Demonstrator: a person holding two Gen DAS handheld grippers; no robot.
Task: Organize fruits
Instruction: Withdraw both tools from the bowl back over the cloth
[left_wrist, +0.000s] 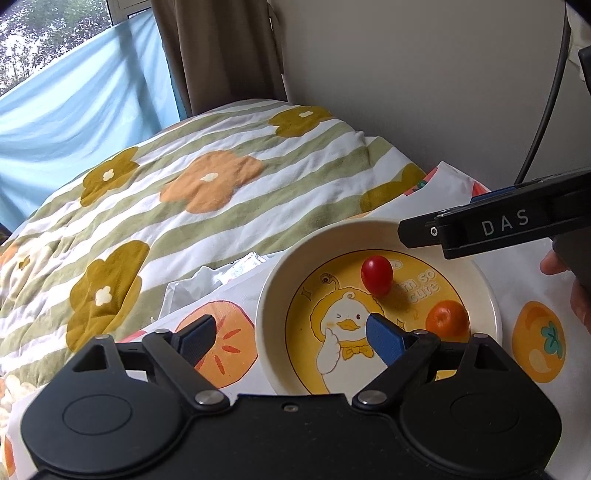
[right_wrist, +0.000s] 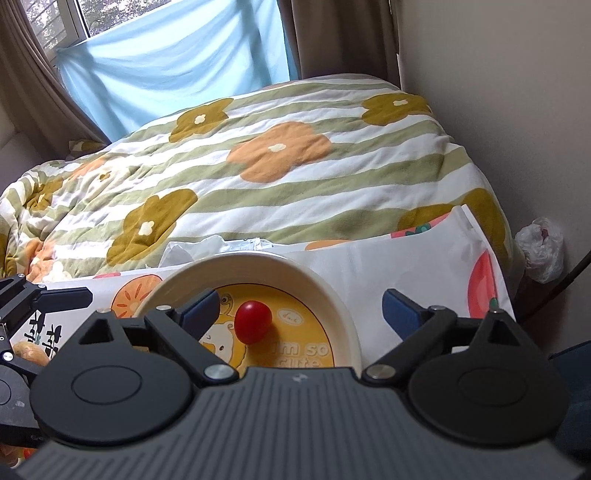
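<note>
Tomato (left_wrist: 376, 275) and orange (left_wrist: 447, 319) lying apart in bowl (left_wrist: 280, 280), quilt (left_wrist: 207, 177) crowding far rim, left gripper (left_wrist: 291, 336) and right gripper (right_wrist: 301, 312) both hovering spread, grasping nothing.

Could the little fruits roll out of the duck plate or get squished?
Maybe. The small red cherry tomato and the small round orange fruit lie loose in the cream duck-print plate, so a bump from the open left gripper or open right gripper could send them rolling. The plate rests on a fruit-print cloth beside the soft striped flower quilt, so it might tip.
</note>
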